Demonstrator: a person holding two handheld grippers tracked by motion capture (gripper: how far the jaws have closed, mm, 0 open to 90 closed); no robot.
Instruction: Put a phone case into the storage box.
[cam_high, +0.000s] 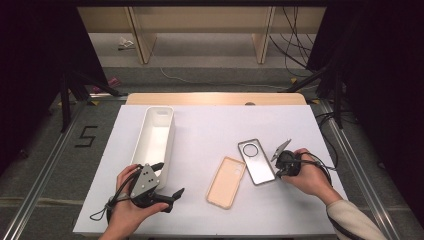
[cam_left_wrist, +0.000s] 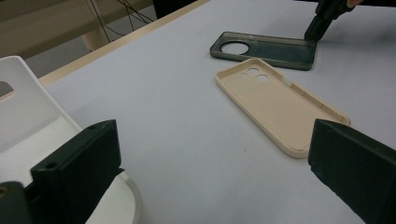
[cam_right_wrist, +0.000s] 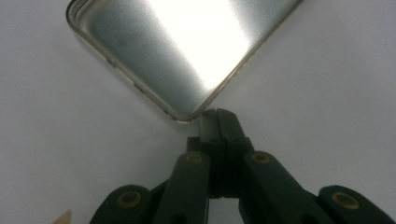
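Closed right gripper at the corner of the dark phone case; left gripper wide open by the white bin.

Nearest, by the front edge of the surface, the left gripper rests in the left hand with its jaws released and spread wide, nothing between them, just beside the front end of the bin. To the right, the beige phone case lies open side up, near the front edge and right of centre. Just beyond it, towards the right edge, lies the dark phone case, also open side up, close beside the beige one. The right gripper, in the right hand, has its jaws clenched together with their tips at that case's near right corner; no case is gripped. The bin runs lengthwise towards the far left corner.
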